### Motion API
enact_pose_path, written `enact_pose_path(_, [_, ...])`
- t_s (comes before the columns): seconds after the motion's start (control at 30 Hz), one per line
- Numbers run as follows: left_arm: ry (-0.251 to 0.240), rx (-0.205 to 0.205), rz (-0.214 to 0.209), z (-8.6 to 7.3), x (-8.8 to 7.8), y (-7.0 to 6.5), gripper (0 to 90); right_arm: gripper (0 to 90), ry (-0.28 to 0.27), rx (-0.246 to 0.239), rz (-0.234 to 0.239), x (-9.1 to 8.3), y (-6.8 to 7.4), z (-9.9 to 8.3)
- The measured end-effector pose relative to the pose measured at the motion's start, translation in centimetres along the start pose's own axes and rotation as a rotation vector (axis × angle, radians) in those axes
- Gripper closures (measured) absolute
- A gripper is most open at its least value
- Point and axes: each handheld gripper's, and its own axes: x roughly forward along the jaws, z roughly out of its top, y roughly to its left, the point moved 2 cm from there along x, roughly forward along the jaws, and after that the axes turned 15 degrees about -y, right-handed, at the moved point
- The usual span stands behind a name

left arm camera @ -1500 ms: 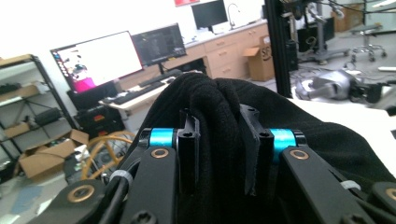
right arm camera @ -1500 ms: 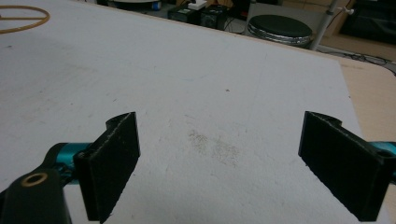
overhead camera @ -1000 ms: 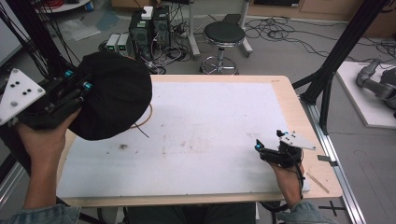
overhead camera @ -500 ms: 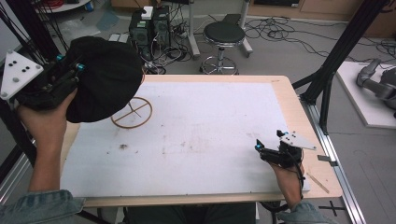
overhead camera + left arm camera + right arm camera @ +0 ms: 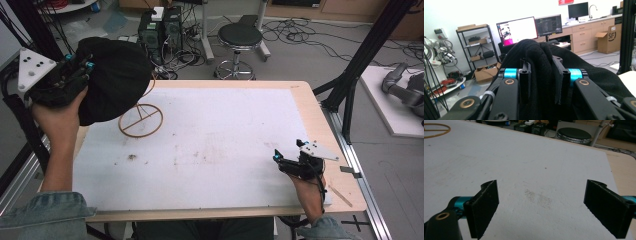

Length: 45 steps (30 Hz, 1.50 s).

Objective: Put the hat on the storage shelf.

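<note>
A black knitted hat [image 5: 114, 77] hangs in the air above the table's far left corner, pinched in my left gripper [image 5: 80, 70]. In the left gripper view a fold of the black hat [image 5: 541, 67] is squeezed between the two jaws of the left gripper [image 5: 541, 82]. Below the hat a thin wooden ring stand [image 5: 140, 120] rests on the white mat [image 5: 210, 145]. My right gripper [image 5: 278, 159] lies near the table's front right, resting low on the mat. In the right gripper view its jaws stand wide apart around the right gripper's [image 5: 541, 205] empty middle.
A black stool [image 5: 240, 37] and computer boxes [image 5: 160, 27] stand on the floor beyond the far edge. Black frame posts [image 5: 360, 65] rise at the table's right. The wooden ring [image 5: 435, 130] lies at the mat's far left in the right gripper view.
My left gripper has lifted the hat up and away to the far left, uncovering the wooden ring stand. The right gripper has stayed where it was.
</note>
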Motion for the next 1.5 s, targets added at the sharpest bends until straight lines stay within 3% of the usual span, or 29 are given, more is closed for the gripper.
enact_pose_path(0.13, [0.016,-0.016,0.005,-0.9,0.7,0.2,71.3,12.5,0.003,0.006,0.0,0.0,0.0,0.0])
enact_pose_path(0.53, [0.059,-0.007,0.034,-3.2,3.0,0.6,71.1,12.5,0.004,0.004,0.002,0.0,0.0,0.0])
enact_pose_path(0.93, [0.086,-0.036,0.043,-4.4,4.4,0.8,70.4,12.5,0.004,0.0,0.003,0.0,0.0,0.0])
enact_pose_path(1.5, [0.135,-0.03,0.044,-6.2,6.0,0.2,65.0,12.6,0.004,0.003,0.006,0.0,0.0,0.0])
